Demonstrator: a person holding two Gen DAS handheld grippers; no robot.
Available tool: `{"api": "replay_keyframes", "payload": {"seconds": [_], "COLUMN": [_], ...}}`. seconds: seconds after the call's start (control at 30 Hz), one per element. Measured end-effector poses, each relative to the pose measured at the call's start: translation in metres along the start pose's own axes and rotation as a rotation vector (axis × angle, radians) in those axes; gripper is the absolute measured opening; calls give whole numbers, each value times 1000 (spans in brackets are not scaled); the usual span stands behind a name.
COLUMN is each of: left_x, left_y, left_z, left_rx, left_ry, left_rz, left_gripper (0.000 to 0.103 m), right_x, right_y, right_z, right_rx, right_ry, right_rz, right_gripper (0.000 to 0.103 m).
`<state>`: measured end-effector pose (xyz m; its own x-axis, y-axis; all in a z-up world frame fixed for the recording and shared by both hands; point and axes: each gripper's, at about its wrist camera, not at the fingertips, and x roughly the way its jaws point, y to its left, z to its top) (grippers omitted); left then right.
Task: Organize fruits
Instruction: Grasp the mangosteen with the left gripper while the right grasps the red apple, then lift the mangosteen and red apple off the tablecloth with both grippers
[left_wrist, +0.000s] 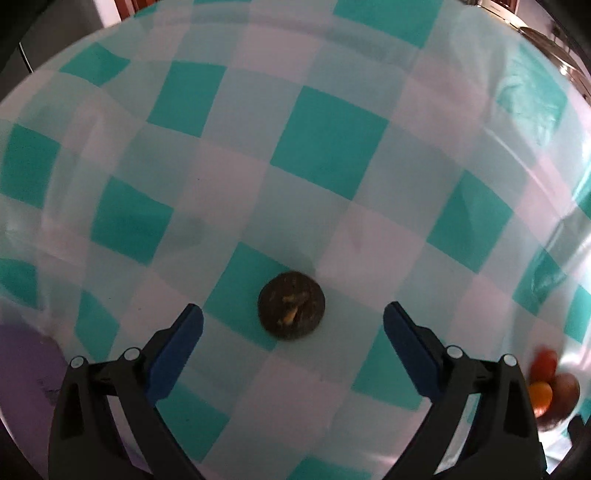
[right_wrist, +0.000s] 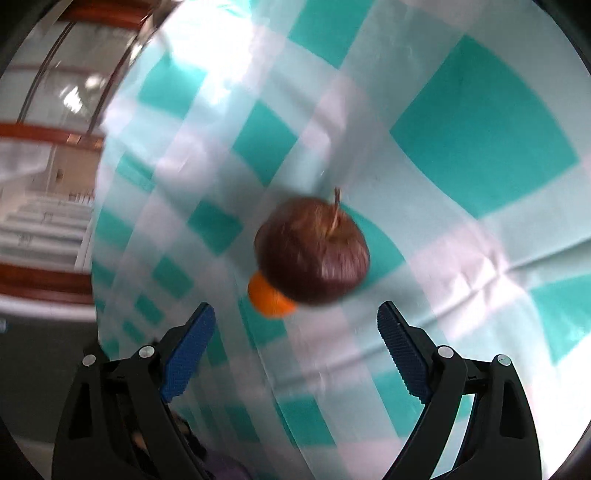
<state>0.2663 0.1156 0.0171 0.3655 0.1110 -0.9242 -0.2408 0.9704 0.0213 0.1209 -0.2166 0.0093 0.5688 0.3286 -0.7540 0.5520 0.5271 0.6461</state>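
In the left wrist view a small dark round fruit (left_wrist: 291, 305) with a yellowish patch lies on the teal-and-white checked tablecloth (left_wrist: 325, 155). My left gripper (left_wrist: 293, 319) is open above it, its blue pads either side of the fruit and apart from it. In the right wrist view a dark red apple (right_wrist: 312, 251) with a stem lies on the cloth, touching a small orange fruit (right_wrist: 267, 298) that it partly hides. My right gripper (right_wrist: 295, 317) is open just short of them, holding nothing.
A cluster of orange, red and dark fruits (left_wrist: 550, 384) sits at the right edge of the left wrist view. A purple object (left_wrist: 22, 384) lies at lower left. The table edge and a tiled floor (right_wrist: 44, 229) show at left in the right wrist view.
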Motion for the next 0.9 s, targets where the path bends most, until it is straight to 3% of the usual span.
{"api": "replay_keyframes", "payload": {"seconds": [0.17,0.27,0.57,0.63,0.67,0.7,0.9], "left_x": [12,20,21,14,9,8,-5], "left_y": [5,9,20,19,12,8,8], "left_z": [3,2,0,-5,-1,0,-13], "left_rx": [-9,-15,-11,12,26,43,58], "left_ry": [-13,0,-45,-65,-70,-68,-14], "left_rz": [-7,-15,-21,-28,-32,-33,-71], "left_gripper": [97,91,87,71,50,40,40], "right_x": [15,22,18,18,18,17,-3], "right_y": [-5,1,0,0,1,0,-17], "right_z": [12,16,17,18,18,18,6], "right_rx": [118,134,130,123,120,116,92], "right_ry": [-58,-68,-108,-104,-100,-97,-83], "right_rz": [-7,-20,-69,-71,-68,-65,-81], "right_gripper": [89,87,67,66,65,65,65]}}
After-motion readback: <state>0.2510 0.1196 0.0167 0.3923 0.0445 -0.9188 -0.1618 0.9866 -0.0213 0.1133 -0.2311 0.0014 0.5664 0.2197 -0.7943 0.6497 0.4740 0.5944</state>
